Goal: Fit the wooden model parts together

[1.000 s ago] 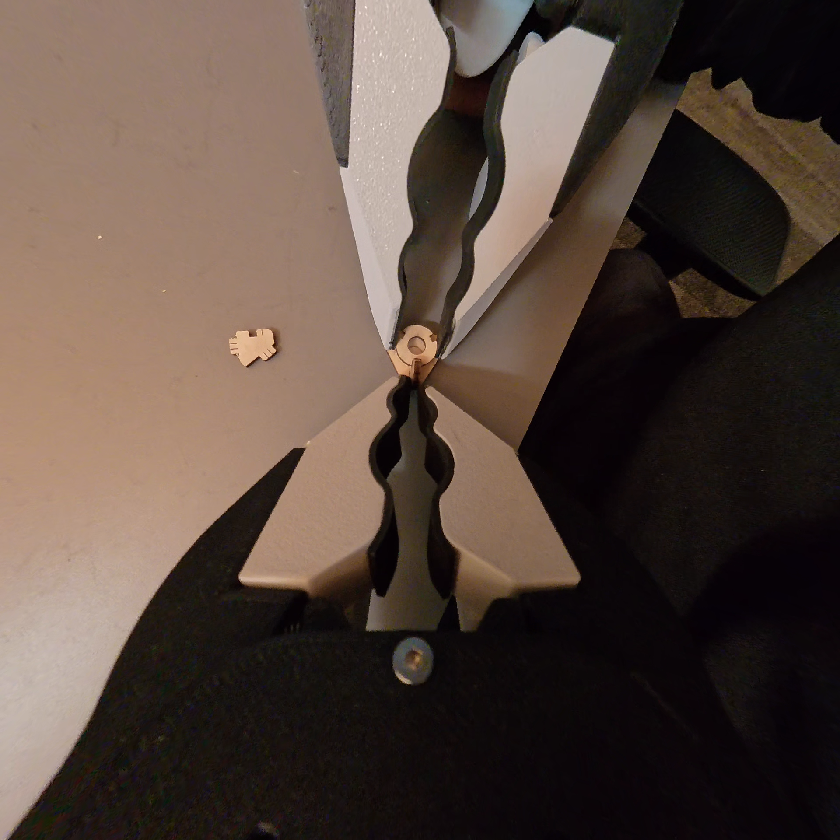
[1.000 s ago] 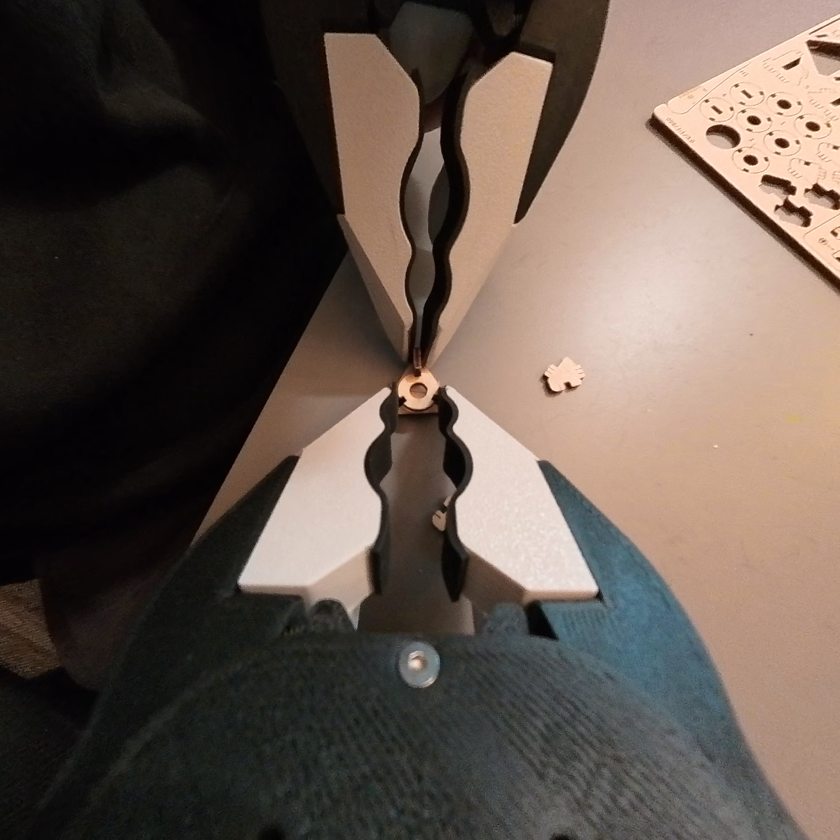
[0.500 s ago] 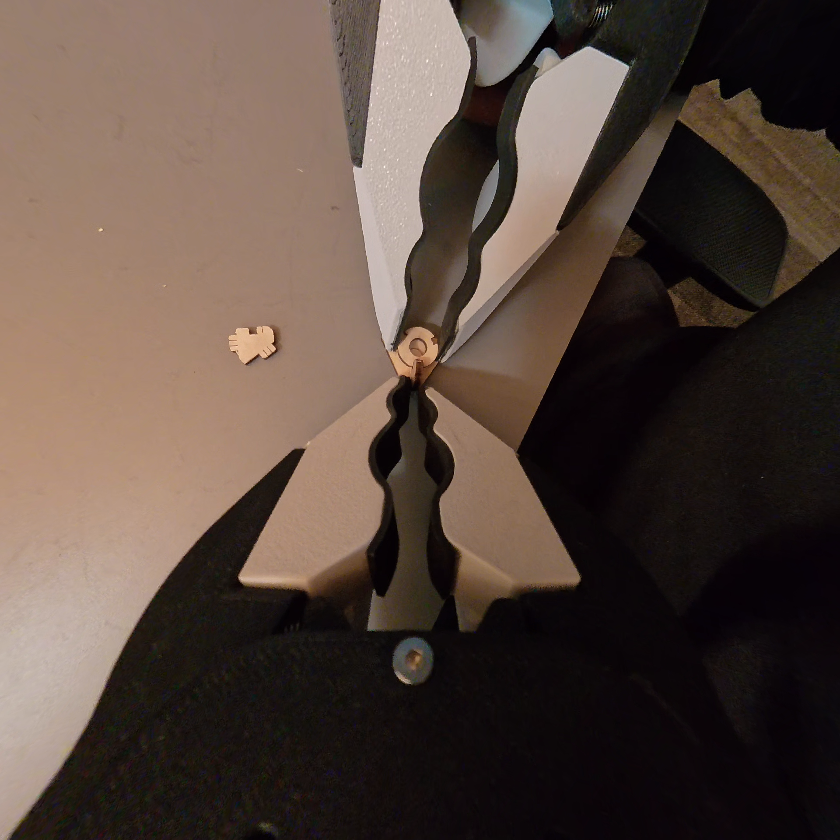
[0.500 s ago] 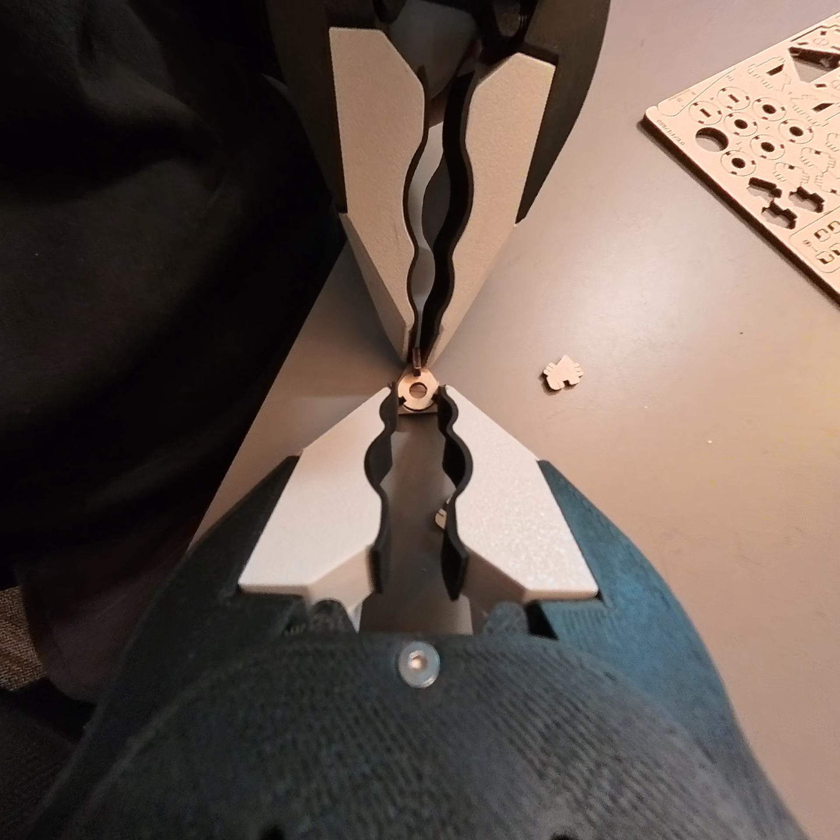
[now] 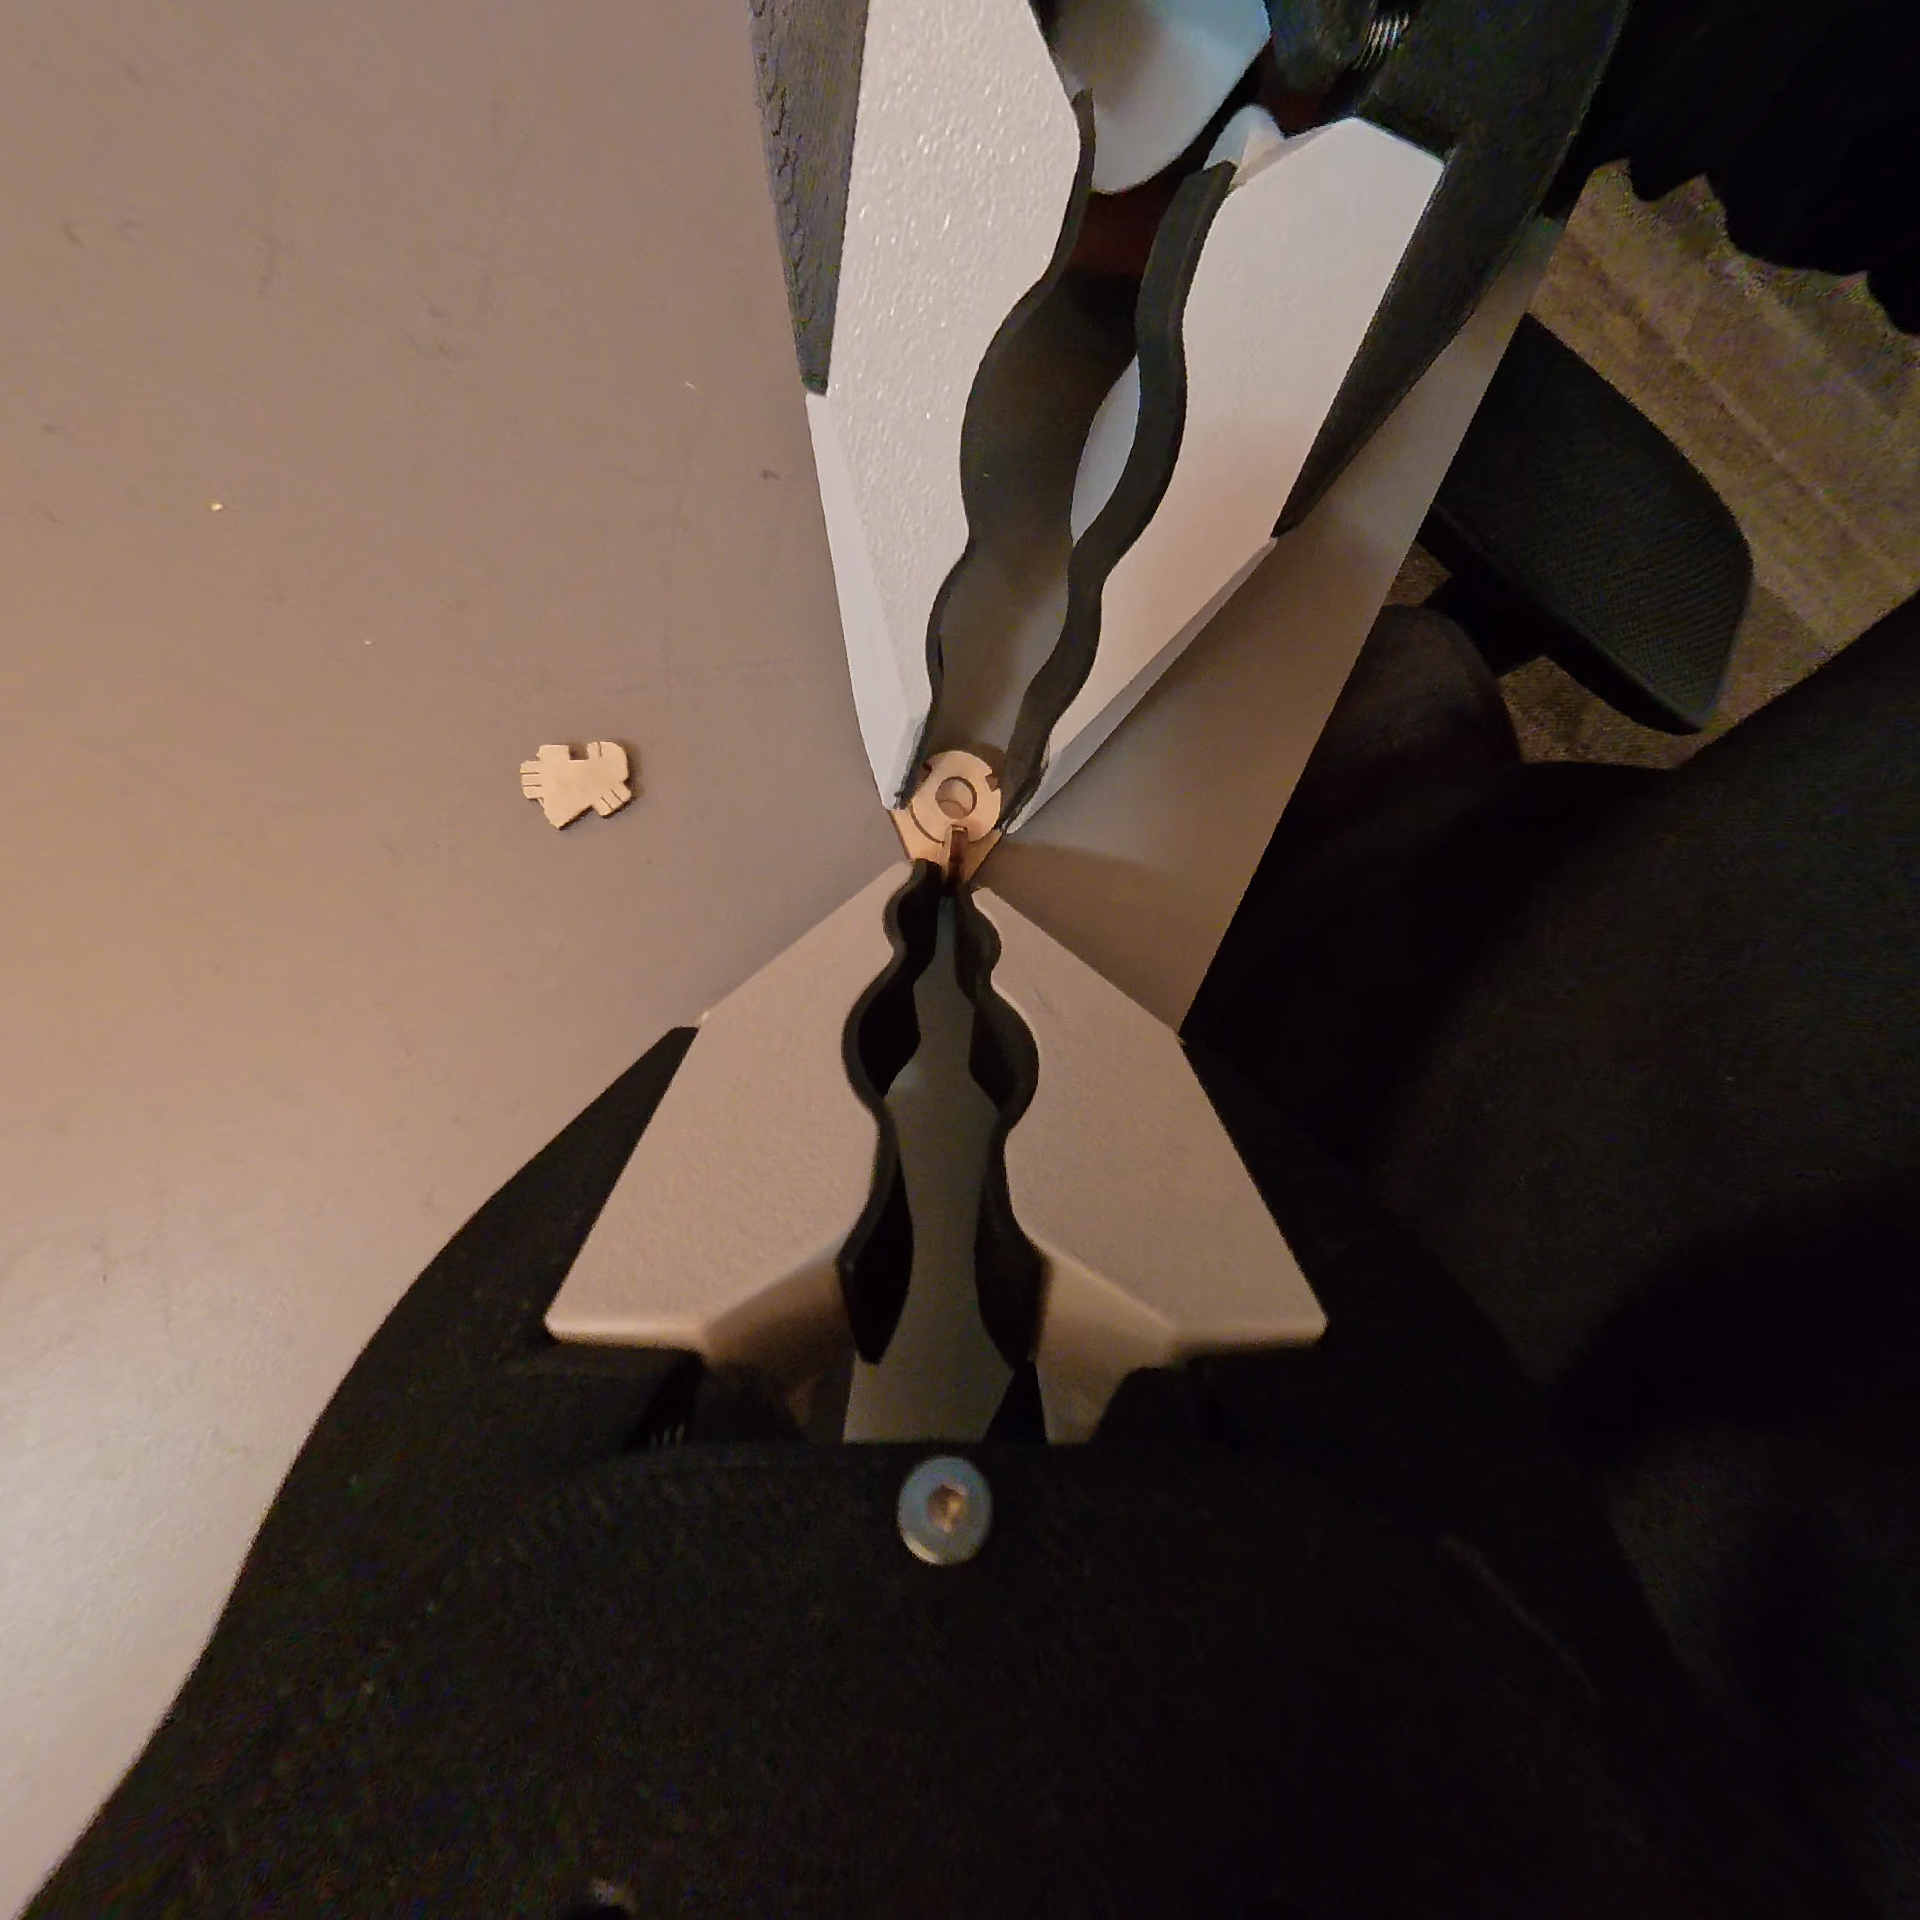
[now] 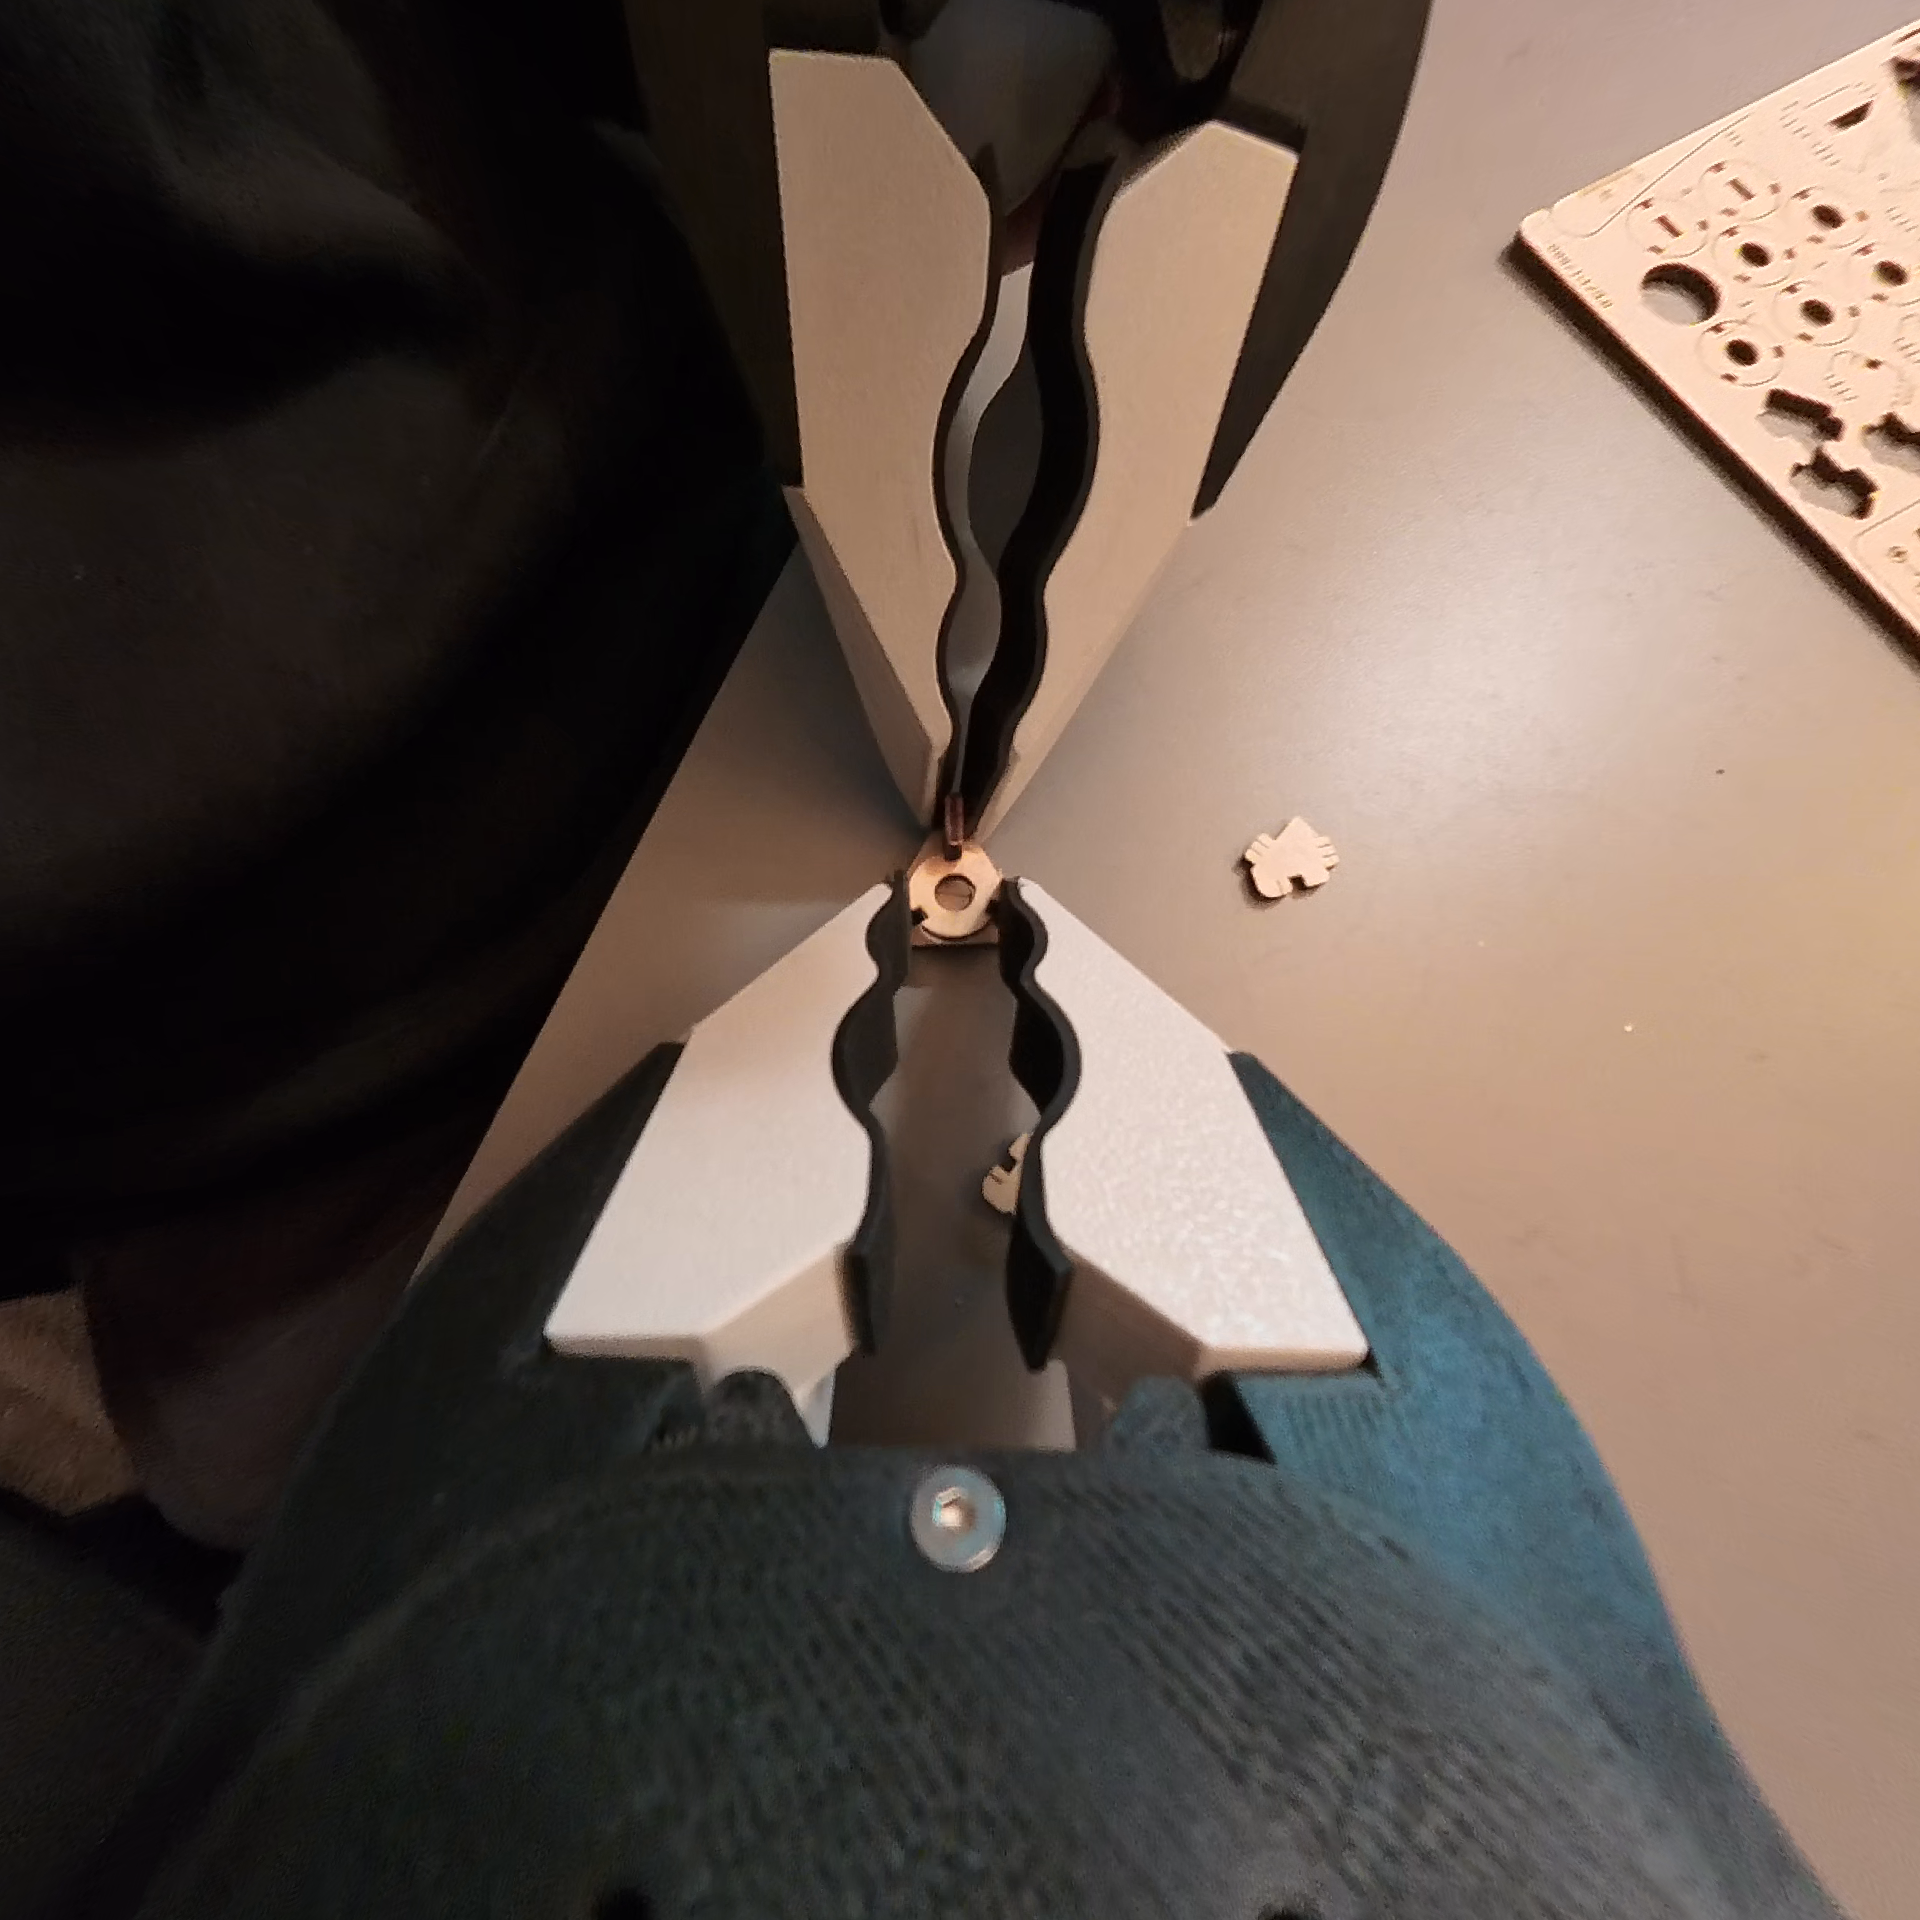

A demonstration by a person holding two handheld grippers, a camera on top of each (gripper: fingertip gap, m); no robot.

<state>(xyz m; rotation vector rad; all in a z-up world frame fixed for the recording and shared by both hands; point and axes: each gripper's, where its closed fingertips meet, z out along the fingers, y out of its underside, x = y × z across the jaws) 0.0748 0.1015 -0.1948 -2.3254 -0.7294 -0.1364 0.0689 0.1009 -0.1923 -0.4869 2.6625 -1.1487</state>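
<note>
Between pads, hand-held gripper point(image 6: 954, 906) clamps disc point(image 6: 951, 891).

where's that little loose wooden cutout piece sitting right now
The loose wooden cutout lies flat on the grey table, left of the two meeting grippers in the left wrist view; in the right wrist view it lies to their right, nearer than the wooden parts sheet.

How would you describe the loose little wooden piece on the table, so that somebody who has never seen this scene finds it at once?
Start from the grey table and the pale wooden sheet full of cut-out holes at its far right corner. Nearer than that sheet, right of where the two grippers meet, lies the loose wooden piece. It lies flat, alone and ungripped, with a lumpy notched outline and no hole.
</note>
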